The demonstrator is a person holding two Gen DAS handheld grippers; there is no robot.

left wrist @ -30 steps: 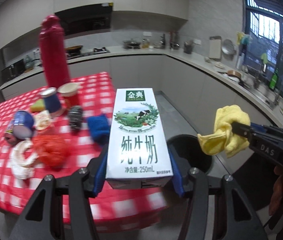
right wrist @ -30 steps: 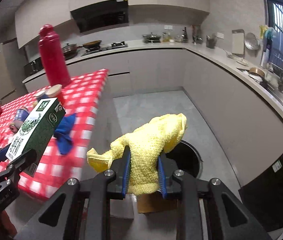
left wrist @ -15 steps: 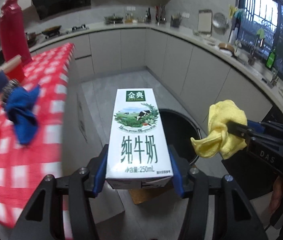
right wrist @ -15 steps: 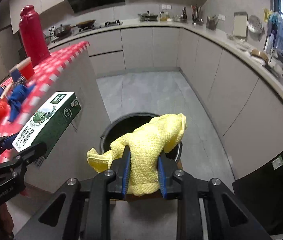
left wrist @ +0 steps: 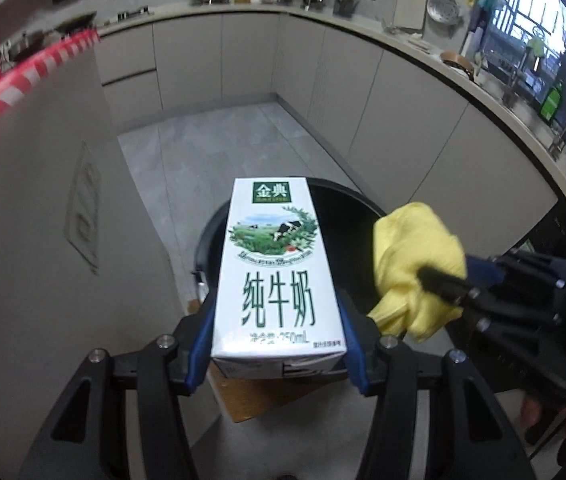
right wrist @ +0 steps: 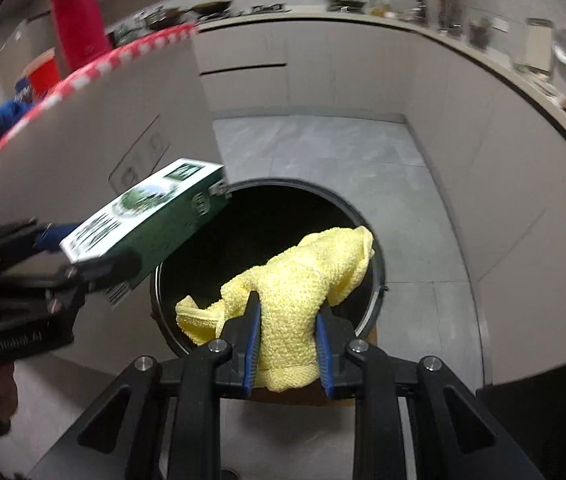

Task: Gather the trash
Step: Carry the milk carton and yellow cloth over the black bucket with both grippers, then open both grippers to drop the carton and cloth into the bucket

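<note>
My left gripper (left wrist: 277,344) is shut on a white and green milk carton (left wrist: 277,276), held by its base with the top pointing away. In the right wrist view the same carton (right wrist: 151,220) hangs tilted over the left rim of a round black trash bin (right wrist: 377,264) on the floor. My right gripper (right wrist: 288,340) is shut on a crumpled yellow cloth (right wrist: 299,292) above the bin's mouth. From the left wrist view the cloth (left wrist: 415,268) sits to the right of the carton, both over the bin (left wrist: 207,244).
The white side of a counter (left wrist: 23,220) with a red checked cloth (right wrist: 95,66) on top stands close at the left. A red bottle (right wrist: 77,12) and a blue cloth (right wrist: 3,120) sit on it. Grey cabinets (left wrist: 403,120) curve round the tiled floor (left wrist: 203,152).
Both grippers have swung off the checked table and sunk toward the floor, so the carton and the yellow cloth now hang over the black bin. Neither grip has altered.
</note>
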